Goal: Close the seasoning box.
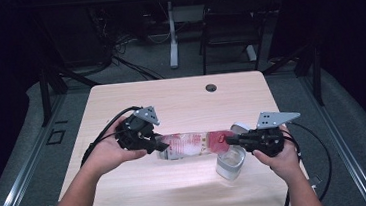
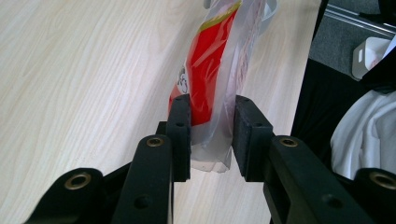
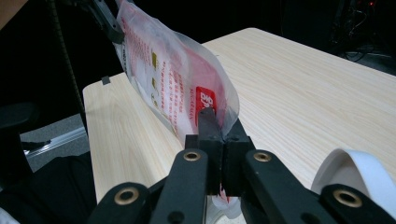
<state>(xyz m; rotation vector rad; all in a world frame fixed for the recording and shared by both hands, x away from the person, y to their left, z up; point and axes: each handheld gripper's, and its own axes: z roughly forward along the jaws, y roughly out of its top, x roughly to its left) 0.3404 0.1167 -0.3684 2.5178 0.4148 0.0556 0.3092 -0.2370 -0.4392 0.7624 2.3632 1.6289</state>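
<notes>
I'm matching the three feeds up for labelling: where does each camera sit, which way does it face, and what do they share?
High view: above the person's side, looking forward and down on the table; both forearms, left gripper and right gripper show.
Left gripper view: rides on that gripper, looking along its jaws, which stand either side of one end of the plastic packet.
Right gripper view: rides on that gripper, its jaws closed on the packet's other end; a white-rimmed container is beside them.
Shared: the packet and wooden tabletop.
</notes>
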